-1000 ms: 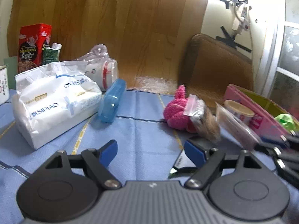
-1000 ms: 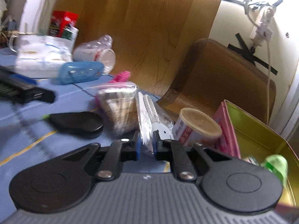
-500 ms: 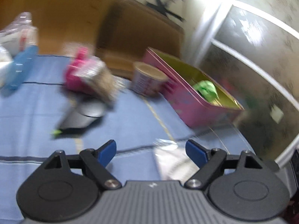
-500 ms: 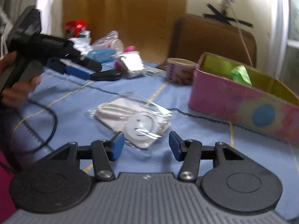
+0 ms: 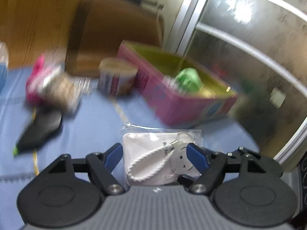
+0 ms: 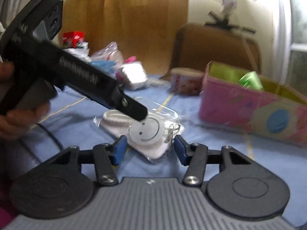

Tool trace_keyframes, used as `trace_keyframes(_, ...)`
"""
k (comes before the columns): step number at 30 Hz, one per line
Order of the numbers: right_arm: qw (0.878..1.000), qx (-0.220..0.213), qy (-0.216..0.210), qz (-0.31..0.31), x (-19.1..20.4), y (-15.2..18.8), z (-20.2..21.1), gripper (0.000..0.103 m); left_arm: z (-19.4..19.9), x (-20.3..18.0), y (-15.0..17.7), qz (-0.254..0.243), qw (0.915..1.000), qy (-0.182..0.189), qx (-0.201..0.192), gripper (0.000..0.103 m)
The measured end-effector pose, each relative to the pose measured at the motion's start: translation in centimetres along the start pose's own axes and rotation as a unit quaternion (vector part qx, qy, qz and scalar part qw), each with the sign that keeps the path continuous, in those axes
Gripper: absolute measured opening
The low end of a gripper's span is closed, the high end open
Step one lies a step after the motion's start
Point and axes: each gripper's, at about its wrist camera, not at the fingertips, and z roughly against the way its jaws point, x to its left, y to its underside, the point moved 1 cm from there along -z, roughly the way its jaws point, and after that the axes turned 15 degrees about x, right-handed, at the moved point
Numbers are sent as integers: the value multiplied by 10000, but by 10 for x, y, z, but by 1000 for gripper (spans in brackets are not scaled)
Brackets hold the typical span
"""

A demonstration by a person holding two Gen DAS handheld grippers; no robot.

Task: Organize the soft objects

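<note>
A clear bag [image 5: 161, 153] holding a white smiley keyring, a rope loop and a white pouch lies flat on the blue cloth. My left gripper [image 5: 155, 154] straddles it; its jaws are closing, with the blue pads beside the bag and no squeeze visible. In the right wrist view the same bag [image 6: 145, 132] lies just ahead of my right gripper [image 6: 149, 149]. Its jaws are closing too, with only the bag's near corner between them. The left gripper [image 6: 138, 113] reaches in from the left, its tip on the bag. A pink tin [image 5: 172, 103] [image 6: 239, 103] holds a green soft thing [image 5: 189, 79] [image 6: 250, 80].
A pink plush [image 5: 32, 88] and a zip bag of brown stuff [image 5: 59, 88] lie at the back left. A paper tub [image 5: 115, 80] stands next to the tin. A black item [image 5: 40, 130] lies on the left. A hand [image 6: 15, 115] holds the left gripper. A brown chair back [image 6: 214, 46] stands behind.
The right gripper let go of the bag, which now lies on the cloth, and drew back. The left gripper swung right, away from the plush, and came down over the bag.
</note>
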Motion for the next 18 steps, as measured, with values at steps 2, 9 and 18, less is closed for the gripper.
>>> trace_keyframes(2,9994,-308,142,-92,-8,-8,9,51,8,-14,-18,-313,9991,-66,-275,75)
trace_keyframes(9,9909,-797,1038,-313,-64,-47,11,51,-18,-57,-99,-921,9932,63,-715,75)
trace_keyframes(18,9643,-384,2431,-975,-124,-60,-47,60,-91,-61,-133,-633,9959,-532,-371,86)
